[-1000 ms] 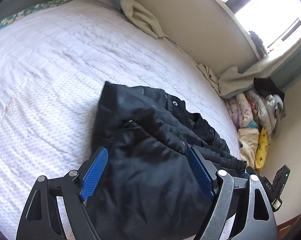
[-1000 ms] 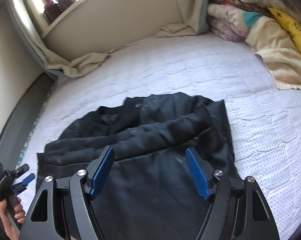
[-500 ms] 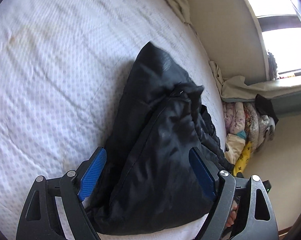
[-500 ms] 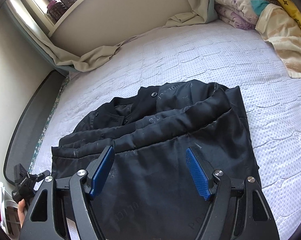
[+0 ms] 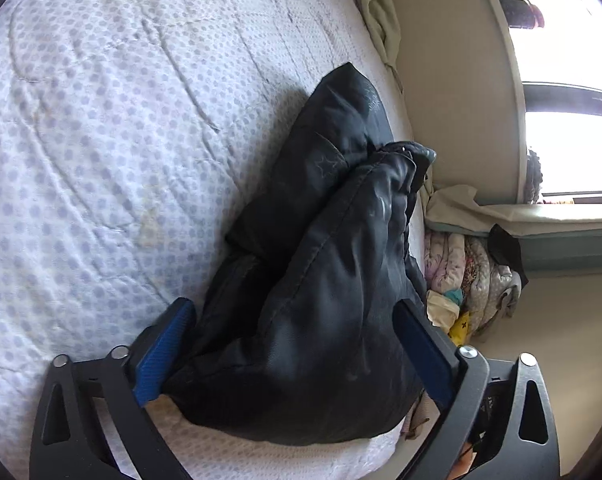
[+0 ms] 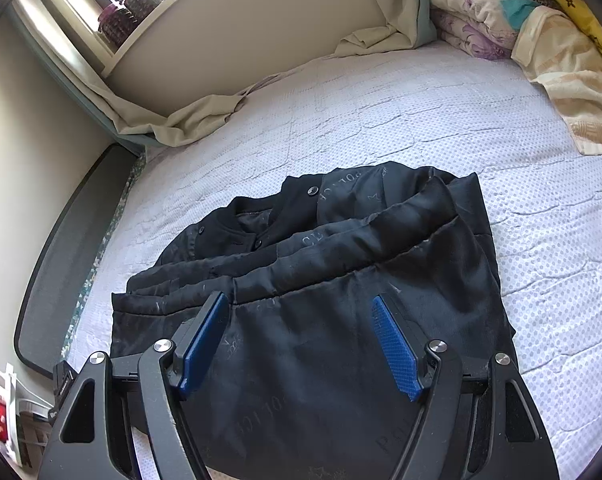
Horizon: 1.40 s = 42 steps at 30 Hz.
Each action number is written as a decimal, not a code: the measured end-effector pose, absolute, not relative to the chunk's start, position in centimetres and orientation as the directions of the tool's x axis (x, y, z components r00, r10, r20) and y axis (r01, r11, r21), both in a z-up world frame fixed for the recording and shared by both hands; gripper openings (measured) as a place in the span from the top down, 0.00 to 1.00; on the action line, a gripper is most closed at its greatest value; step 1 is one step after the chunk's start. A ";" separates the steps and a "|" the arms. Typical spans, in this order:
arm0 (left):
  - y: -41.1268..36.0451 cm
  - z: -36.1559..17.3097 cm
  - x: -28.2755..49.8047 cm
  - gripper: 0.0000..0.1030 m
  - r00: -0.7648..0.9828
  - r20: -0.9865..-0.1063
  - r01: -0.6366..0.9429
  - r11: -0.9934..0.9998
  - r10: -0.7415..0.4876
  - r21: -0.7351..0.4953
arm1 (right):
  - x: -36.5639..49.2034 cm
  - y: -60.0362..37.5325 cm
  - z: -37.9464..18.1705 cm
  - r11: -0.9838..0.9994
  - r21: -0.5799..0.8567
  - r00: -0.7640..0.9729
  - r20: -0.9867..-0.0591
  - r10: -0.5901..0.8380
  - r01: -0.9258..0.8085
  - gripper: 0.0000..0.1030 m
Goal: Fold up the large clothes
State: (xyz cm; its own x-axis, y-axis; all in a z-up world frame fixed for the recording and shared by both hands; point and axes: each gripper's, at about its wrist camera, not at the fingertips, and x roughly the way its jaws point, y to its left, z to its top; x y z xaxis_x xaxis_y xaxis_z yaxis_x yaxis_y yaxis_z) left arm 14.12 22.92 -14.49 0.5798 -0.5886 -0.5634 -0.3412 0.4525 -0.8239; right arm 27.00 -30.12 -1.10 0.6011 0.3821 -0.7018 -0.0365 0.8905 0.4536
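A black jacket (image 6: 341, 280) lies partly folded on the white dotted bed cover (image 6: 381, 120), collar and snap buttons toward the far side. My right gripper (image 6: 299, 298) hovers open just above its near panel, blue pads apart and clear of the cloth. In the left wrist view the jacket (image 5: 333, 260) is seen edge-on as a bunched stack at the bed's side. My left gripper (image 5: 295, 304) straddles the near end of that stack. Its jaws are opening, with the fabric between the blue pads (image 5: 165, 344) and resting on the bed cover (image 5: 101, 120).
A pile of folded blankets (image 6: 501, 20) fills the bed's far right corner and shows in the left wrist view (image 5: 469, 272) too. A beige curtain (image 6: 181, 120) drapes along the wall under the window sill. A dark padded bed end (image 6: 61, 260) borders the left.
The left gripper has rolled and dropped down close to the jacket's end, and its jaws have spread wider. The jacket has settled flatter on the bed. The right gripper has stayed put.
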 end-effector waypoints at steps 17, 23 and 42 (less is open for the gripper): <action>21.9 -14.6 10.1 0.03 0.634 -0.514 -0.394 0.331 -0.577 -0.858 | 27.1 -31.0 -0.4 0.881 0.472 0.605 -0.691 0.396 -0.037 0.29; 20.4 -14.9 11.3 0.03 0.678 -0.501 -0.371 0.338 -0.538 -0.865 | 26.7 -29.9 -0.4 0.881 0.469 0.595 -0.691 0.410 -0.062 0.29; 19.7 -15.3 14.5 0.72 0.793 -0.471 -0.337 0.364 -0.387 -0.868 | 27.1 -25.1 -2.6 0.943 0.279 0.550 -0.766 0.332 -0.181 0.67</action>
State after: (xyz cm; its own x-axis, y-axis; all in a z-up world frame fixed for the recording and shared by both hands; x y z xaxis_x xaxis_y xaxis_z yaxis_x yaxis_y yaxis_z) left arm 14.51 19.69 -15.34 0.7928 -0.3873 -0.4706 -0.3375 0.3641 -0.8681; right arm 27.07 -25.10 -2.58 0.5504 0.3322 -0.7660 -0.1813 0.9431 0.2787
